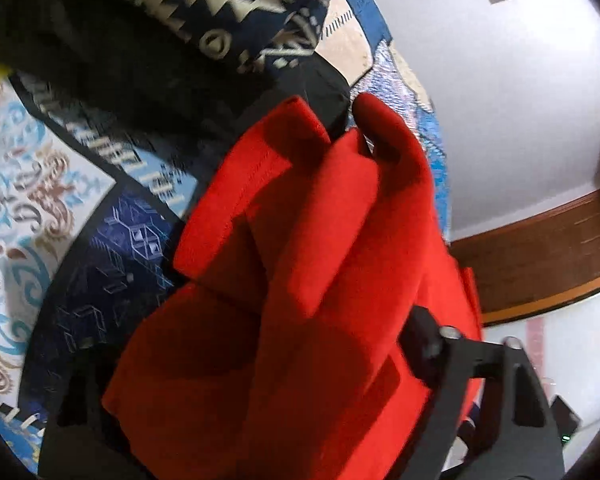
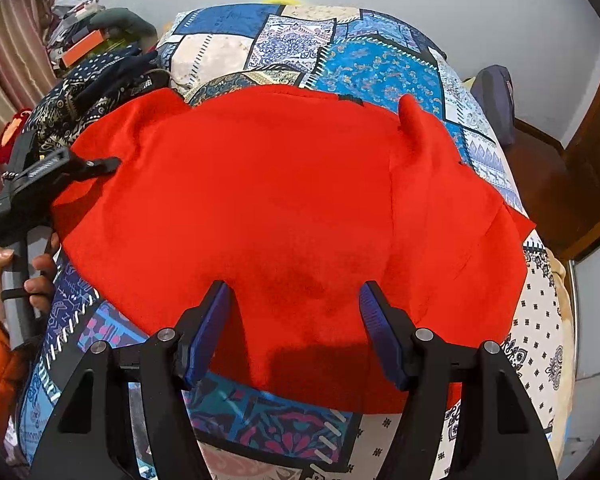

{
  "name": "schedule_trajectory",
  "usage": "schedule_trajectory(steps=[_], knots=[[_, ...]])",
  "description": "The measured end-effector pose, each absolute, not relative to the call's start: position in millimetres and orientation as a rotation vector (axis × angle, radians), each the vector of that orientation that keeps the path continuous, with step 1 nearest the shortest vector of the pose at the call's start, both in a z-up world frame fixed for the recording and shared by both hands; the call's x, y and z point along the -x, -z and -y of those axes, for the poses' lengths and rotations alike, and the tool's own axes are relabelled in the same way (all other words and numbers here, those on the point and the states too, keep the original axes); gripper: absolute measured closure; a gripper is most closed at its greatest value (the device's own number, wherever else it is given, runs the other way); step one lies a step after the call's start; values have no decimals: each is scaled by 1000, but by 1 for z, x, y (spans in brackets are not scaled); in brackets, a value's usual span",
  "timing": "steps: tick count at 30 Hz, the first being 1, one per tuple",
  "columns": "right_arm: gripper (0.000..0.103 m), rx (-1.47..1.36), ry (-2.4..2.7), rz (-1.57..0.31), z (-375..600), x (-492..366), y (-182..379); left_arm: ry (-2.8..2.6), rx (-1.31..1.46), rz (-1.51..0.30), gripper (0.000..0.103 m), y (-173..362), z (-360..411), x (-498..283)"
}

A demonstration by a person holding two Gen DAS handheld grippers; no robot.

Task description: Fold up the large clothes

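Observation:
A large red garment (image 2: 284,200) lies spread on the patchwork bedspread (image 2: 340,56). My right gripper (image 2: 294,300) is open, its blue-padded fingers (image 2: 210,320) hovering over the garment's near edge, holding nothing. My left gripper (image 2: 112,162) is at the garment's left edge, its tips at the cloth. In the left wrist view the red garment (image 1: 300,260) is bunched in folds between the left gripper's black fingers (image 1: 432,344) and covers the fingertips, lifted above the bedspread (image 1: 100,280).
A dark patterned cloth pile (image 2: 92,96) lies at the bed's far left, also seen in the left wrist view (image 1: 228,20). Clutter (image 2: 80,28) sits behind it by a curtain. A wooden headboard or door frame (image 2: 588,168) stands at right.

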State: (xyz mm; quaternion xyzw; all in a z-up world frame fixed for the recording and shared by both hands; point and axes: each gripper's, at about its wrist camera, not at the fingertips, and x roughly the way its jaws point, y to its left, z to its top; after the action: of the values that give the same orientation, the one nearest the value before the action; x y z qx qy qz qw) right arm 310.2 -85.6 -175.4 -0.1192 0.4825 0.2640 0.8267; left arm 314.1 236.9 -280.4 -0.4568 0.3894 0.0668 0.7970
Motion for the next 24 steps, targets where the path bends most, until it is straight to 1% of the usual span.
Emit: schedule_trajectory(steps=[1,2,3,4,5,10,13,16,20,22,24], knots=[[40,250,-559,-1022,85,-311,173,-163,962,-832,36,277,-236,-312],[40,246,-556,-1018,85,-312,171,-166,947,-825,56,274,-235,-317],[40,244,-553,-1013,85,-313,168,-126,954,-802,72,268,-234,-317],[40,242,-545,-1005,85,-316,164,-109,967,-790,82,263,-231,-322],[40,241,-541,-998,85,-317,161,-130,954,-771,86,252,-230,-320],[40,228,-526,-945,73,-328,137,-100,862,-665,95,187,-219,-317],[40,227,-524,-922,58,-336,130,-57,835,-555,97,135,-214,-305],[40,204,-557,-951,35,-342,133,-37,765,-459,98,89,-205,-292],[40,116,-659,-1036,-3,-336,151,-77,655,-393,98,52,-200,-271],[39,127,-714,-1066,-24,-327,159,-113,639,-390,98,48,-200,-261],[37,185,-797,-1094,-52,-310,171,-164,625,-404,98,46,-206,-254]])
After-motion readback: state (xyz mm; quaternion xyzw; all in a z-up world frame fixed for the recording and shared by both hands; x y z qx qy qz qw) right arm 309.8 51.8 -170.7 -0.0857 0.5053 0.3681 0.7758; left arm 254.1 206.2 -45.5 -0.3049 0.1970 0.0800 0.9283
